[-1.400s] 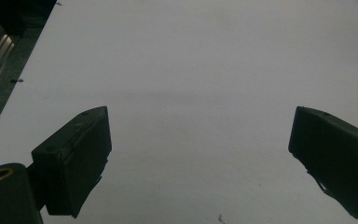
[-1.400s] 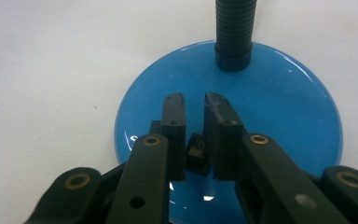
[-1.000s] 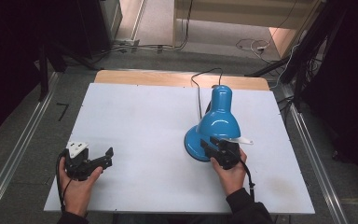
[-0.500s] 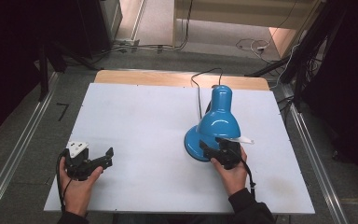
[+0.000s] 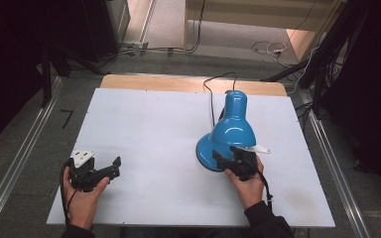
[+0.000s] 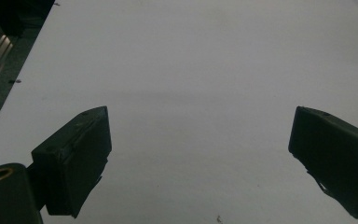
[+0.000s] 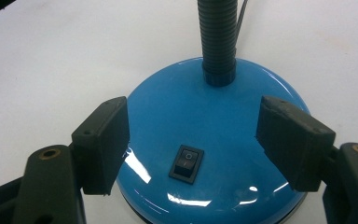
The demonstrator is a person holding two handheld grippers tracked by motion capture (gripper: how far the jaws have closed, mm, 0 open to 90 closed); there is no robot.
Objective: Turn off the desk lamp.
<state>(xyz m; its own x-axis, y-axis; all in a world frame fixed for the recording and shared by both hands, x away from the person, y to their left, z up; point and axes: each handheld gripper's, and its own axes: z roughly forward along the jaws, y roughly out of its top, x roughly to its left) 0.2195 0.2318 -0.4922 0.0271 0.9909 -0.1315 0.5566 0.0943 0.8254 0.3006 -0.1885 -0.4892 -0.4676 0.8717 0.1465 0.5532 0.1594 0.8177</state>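
White table (image 5: 158,129), right gripper (image 5: 226,162) nearer lamp base (image 7: 205,140)

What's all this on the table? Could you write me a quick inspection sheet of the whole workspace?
Surface: white table, wooden strip along its far edge.
Job's things: blue desk lamp, shade over a round base; black rocker switch on the base, flexible black neck rising from it.
Clutter: nothing seen.
Tongs: right tongs open, jaws either side of the switch, just above the base; left tongs open over bare table, holding nothing.
Cables: lamp cord runs off the far edge; more wires on the floor beyond.
Surroundings: grey floor, metal rails beside the table, dark equipment at both sides.
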